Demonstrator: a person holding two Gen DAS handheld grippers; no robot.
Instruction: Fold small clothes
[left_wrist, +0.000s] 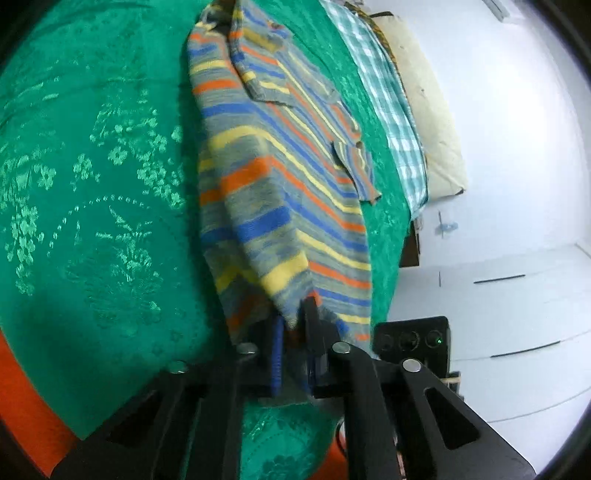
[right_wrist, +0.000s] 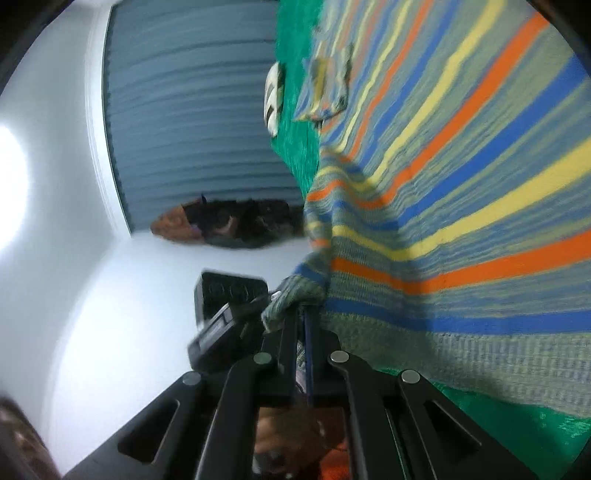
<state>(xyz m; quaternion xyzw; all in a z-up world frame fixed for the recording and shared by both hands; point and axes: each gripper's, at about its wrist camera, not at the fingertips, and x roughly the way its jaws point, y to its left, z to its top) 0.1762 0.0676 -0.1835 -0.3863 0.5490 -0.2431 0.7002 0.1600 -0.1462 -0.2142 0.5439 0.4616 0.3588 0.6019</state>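
A small striped knit shirt (left_wrist: 280, 173), grey with orange, blue and yellow bands, lies on a green patterned cloth (left_wrist: 92, 177), its collar at the far end. My left gripper (left_wrist: 295, 325) is shut on the shirt's near hem and lifts it off the cloth. In the right wrist view the same shirt (right_wrist: 461, 184) fills the right side. My right gripper (right_wrist: 301, 314) is shut on another corner of the hem, with fabric bunched between the fingers. The other gripper's black body (right_wrist: 229, 314) shows just to its left.
A checked cloth (left_wrist: 388, 103) and a cream pillow (left_wrist: 428, 122) lie along the far edge of the green cloth. White floor (left_wrist: 498, 295) lies beyond the edge. A blue-grey shutter (right_wrist: 192, 110) and a white-and-black object (right_wrist: 273, 99) show in the right wrist view.
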